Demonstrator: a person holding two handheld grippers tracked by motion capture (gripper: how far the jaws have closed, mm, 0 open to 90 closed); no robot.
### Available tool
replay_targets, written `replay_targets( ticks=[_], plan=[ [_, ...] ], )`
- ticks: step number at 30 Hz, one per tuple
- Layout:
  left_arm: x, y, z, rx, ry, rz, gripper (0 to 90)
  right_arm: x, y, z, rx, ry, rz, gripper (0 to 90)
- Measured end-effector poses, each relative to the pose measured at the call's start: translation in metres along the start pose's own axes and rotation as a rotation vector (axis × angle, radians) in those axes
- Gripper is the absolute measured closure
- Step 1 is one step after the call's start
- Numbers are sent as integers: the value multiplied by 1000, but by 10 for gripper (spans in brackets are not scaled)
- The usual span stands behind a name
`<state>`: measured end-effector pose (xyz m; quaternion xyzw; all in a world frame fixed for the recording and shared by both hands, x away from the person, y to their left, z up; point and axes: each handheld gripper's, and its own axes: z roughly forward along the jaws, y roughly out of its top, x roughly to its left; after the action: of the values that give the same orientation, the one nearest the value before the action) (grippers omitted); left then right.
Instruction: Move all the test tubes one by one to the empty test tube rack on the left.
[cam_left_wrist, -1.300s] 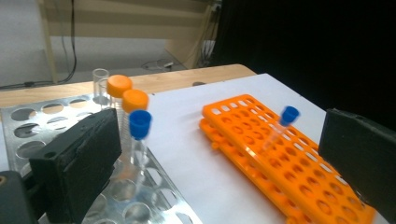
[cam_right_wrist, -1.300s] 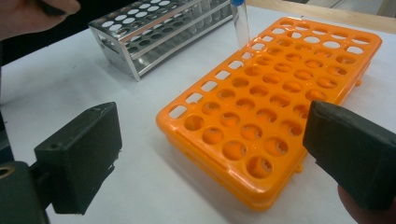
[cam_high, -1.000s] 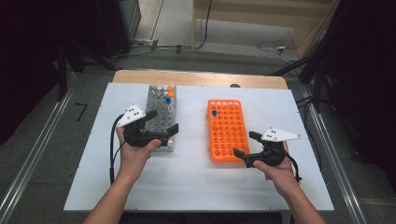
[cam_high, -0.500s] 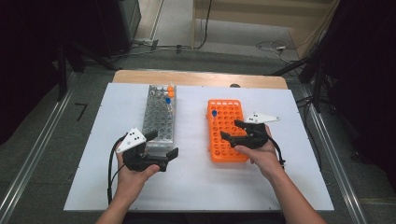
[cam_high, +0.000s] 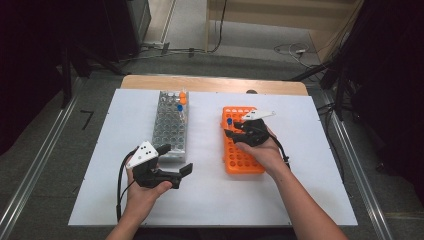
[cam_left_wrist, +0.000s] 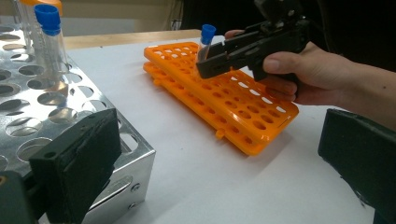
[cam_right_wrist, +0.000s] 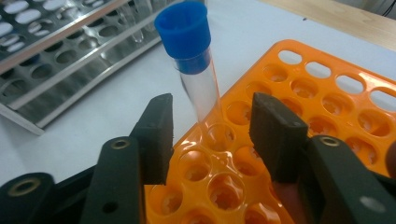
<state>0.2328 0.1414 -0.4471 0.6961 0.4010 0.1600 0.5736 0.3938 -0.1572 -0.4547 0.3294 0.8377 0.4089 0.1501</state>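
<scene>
My right gripper (cam_right_wrist: 210, 135) is at the far left corner of the flat orange plastic tube rack (cam_high: 243, 146). Its jaws have just been closing and now stand either side of the clear blue-capped tube (cam_right_wrist: 194, 65), upright in its hole; the pads are not yet touching it. My left gripper (cam_high: 176, 160) waits open by the near end of the steel rack (cam_high: 170, 127). Step in hand: grasping the tube. Next: close fully, then lift straight up.
</scene>
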Motion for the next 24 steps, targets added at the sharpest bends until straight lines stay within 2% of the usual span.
replay_targets(
  ticks=[4, 8, 14, 19, 24],
  plan=[
    [1, 2, 1, -2, 4, -1, 0, -2, 3, 7, 28, -23, 0, 593],
    [2, 5, 2, -3, -2, 10, 0, 1, 4, 8, 35, -53, -20, 740],
    [3, 12, 8, -2, -9, 23, 0, 2, 5, 1, -5, -63, -8, 749],
    [-1, 23, 15, -7, -25, 47, 9, 8, 10, -15, -55, -58, -20, 749],
    [-6, 39, 26, -13, -57, 76, 50, 19, 14, -35, -84, -19, -46, 750]
  ],
)
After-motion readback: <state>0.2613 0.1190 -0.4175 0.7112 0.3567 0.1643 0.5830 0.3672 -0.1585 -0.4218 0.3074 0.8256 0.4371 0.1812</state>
